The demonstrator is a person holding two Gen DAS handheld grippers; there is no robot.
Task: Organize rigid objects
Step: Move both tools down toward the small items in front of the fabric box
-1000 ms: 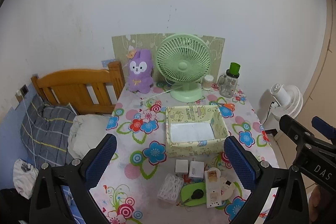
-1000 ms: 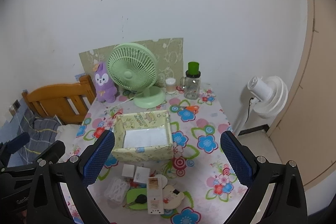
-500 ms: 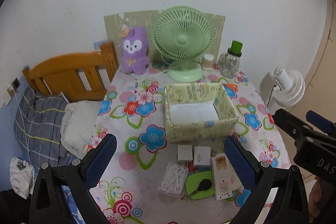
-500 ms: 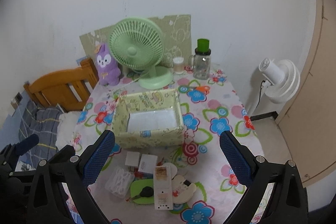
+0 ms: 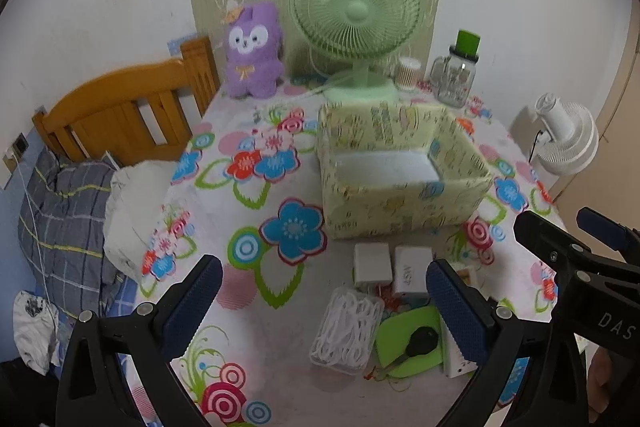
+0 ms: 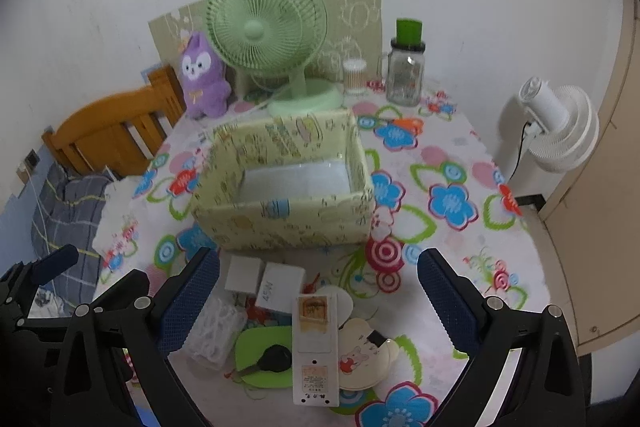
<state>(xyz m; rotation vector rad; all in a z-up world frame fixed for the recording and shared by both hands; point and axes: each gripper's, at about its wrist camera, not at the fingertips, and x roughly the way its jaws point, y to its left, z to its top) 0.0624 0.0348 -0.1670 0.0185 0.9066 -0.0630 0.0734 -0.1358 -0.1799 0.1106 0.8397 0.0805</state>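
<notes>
An empty yellow patterned box (image 5: 400, 171) (image 6: 284, 183) stands mid-table. In front of it lie two white adapter cubes (image 5: 372, 263) (image 6: 244, 273), a clear case of white picks (image 5: 348, 331) (image 6: 218, 331), a green tray with a black key (image 5: 416, 341) (image 6: 268, 357), a white remote-like bar (image 6: 314, 339) and a cream round item (image 6: 364, 355). My left gripper (image 5: 320, 307) is open and empty above the near items. My right gripper (image 6: 318, 303) is open and empty above them too.
A green fan (image 5: 356, 15), purple plush (image 5: 252, 51), glass jar with green lid (image 5: 456, 75) and small cup (image 6: 354, 77) stand at the table's back. A wooden bed frame (image 5: 120, 107) with bedding is left, a white floor fan (image 6: 556, 127) right.
Both grippers have moved forward and down toward the table; the box and small items look larger and nearer. Both stay open and empty.
</notes>
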